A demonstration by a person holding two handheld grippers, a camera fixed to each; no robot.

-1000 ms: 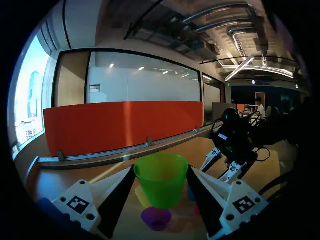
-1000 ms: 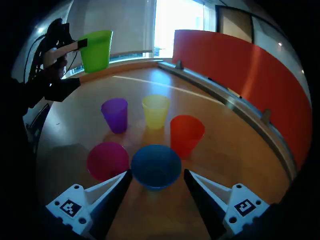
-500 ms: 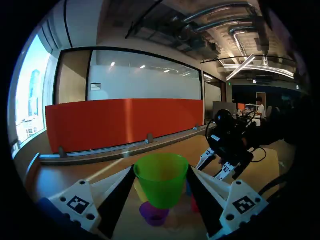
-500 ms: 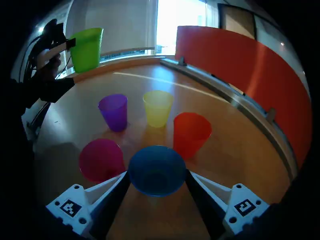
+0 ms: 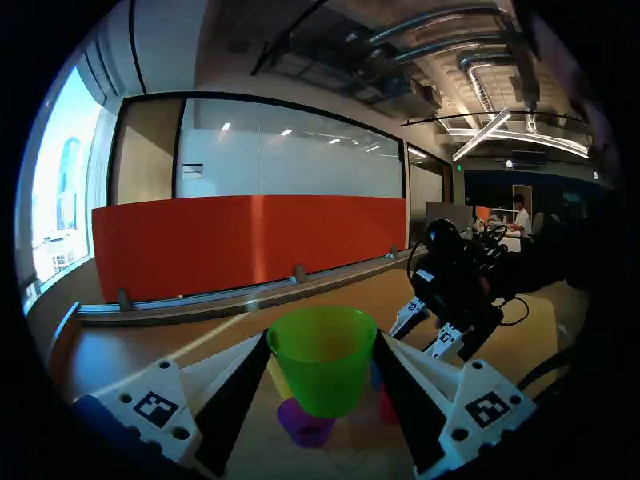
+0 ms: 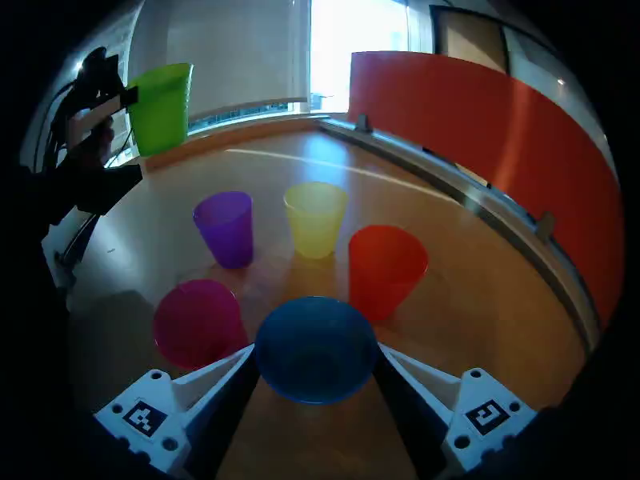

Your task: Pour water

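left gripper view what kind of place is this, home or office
Most likely an open-plan office: exposed ceiling pipes, a glass-walled room, and an orange divider panel along a wooden desk.

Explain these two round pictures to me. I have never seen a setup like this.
There is no robot here. A person holds a two-finger claw in each hand. A wide-angle camera rides on each claw and looks forward along its fingers.

In the left gripper view, the left claw grips a green plastic cup, held up in the air.

In the right gripper view, the right claw has its fingers on either side of a blue plastic cup. Whether they squeeze it yet is unclear. On the wooden table also stand a purple plastic cup, a yellow plastic cup, a red plastic cup and a pink plastic cup. The green cup also shows at the upper left of that view, held up by the person's other hand.
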